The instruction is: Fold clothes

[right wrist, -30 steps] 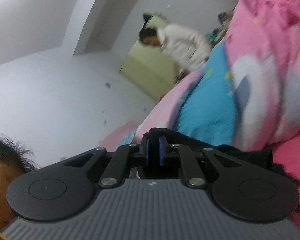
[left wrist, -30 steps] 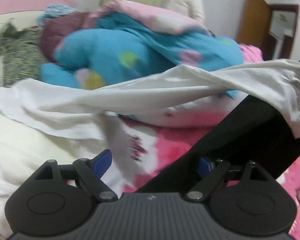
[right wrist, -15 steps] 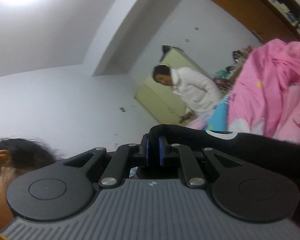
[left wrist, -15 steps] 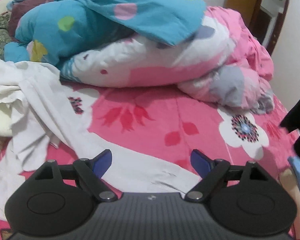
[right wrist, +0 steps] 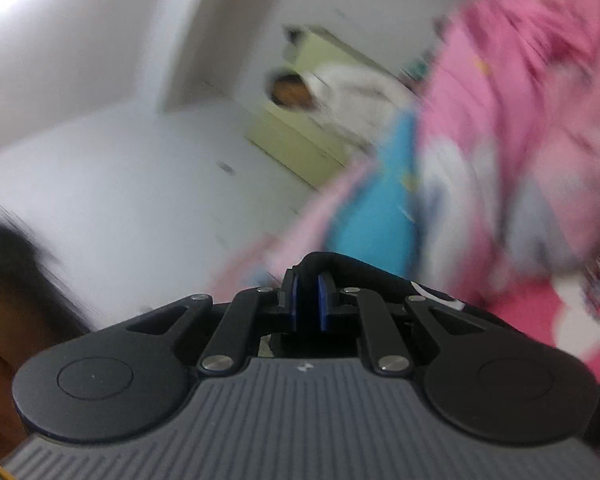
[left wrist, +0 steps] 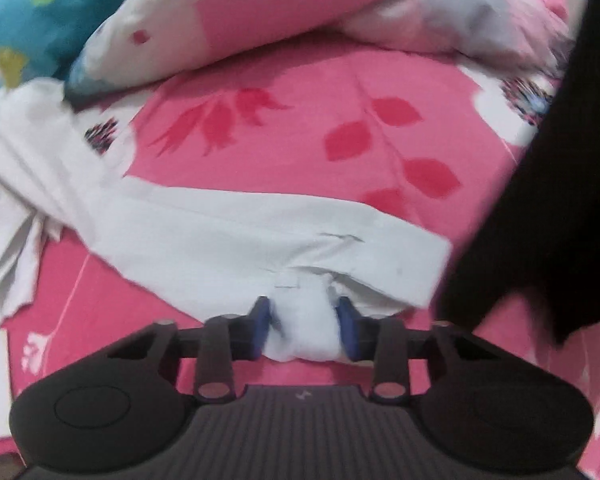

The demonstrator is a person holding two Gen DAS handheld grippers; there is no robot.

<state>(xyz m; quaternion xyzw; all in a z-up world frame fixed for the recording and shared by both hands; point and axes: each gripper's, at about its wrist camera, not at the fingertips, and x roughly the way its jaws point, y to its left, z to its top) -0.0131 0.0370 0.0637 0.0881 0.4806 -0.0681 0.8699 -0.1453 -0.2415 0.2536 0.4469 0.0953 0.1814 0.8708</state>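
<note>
Pinching a bunched fold of the white garment (left wrist: pixel 236 236) between its blue pads (left wrist: pixel 260 328), the left gripper (left wrist: pixel 303 330) has just been closing, and the cloth now bulges between the narrowed jaws at the lower centre of the left wrist view. That garment lies stretched across the pink floral bedsheet (left wrist: pixel 308 128), running from a crumpled heap at the left edge of the frame to a flat hemmed end at centre right, a spread that suggests it is being laid out for folding. A black garment (left wrist: pixel 560 200) hangs down the right side of the same frame, its lower edge near the white hem; whether the two touch cannot be told through the blur. In the right wrist view the right gripper (right wrist: pixel 309 300) is clamped tight on a ridge of that black garment (right wrist: pixel 380 280) at the centre of the frame, apparently holding it up clear of the bed so the white piece can be handled. A heaped pink and blue quilt (left wrist: pixel 260 12) fills the top of the left view, well behind the working area. A person in white (right wrist: pixel 340 96) stands blurred in the upper centre of the right view, beside a pale green cabinet (right wrist: pixel 292 140).
</note>
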